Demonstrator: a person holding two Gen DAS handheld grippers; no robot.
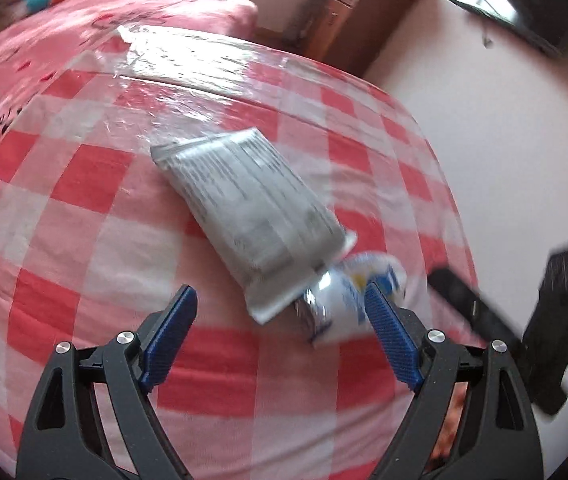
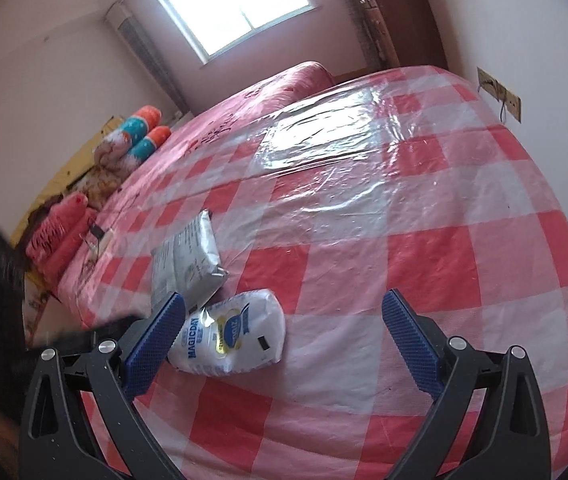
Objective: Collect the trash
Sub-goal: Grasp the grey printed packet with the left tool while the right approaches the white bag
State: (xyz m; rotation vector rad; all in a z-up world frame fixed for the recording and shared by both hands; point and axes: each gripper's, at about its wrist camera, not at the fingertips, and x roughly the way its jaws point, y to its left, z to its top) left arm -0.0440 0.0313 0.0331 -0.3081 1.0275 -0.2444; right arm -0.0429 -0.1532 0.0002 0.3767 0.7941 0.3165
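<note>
A silver foil packet point(image 1: 251, 216) lies on the red-and-white checked bedcover point(image 1: 83, 176), and a white and blue wrapper point(image 1: 348, 300) lies against its near end. My left gripper point(image 1: 279, 300) hovers open just short of them, its right fingertip beside the white wrapper, nothing between the pads. In the right wrist view the same silver packet point(image 2: 187, 260) and white wrapper point(image 2: 231, 336) lie left of centre. My right gripper point(image 2: 284, 312) is open above the cover, its left finger point(image 2: 155, 340) beside the wrapper, touching nothing.
Clear plastic sheeting point(image 2: 344, 152) covers the far part of the bed. Rolled blankets and pillows point(image 2: 135, 140) lie at the far left edge. A wooden cabinet point(image 2: 400, 12) stands by the wall, a window point(image 2: 239, 4) behind. The other black gripper point(image 1: 548, 328) shows at the left wrist view's right edge.
</note>
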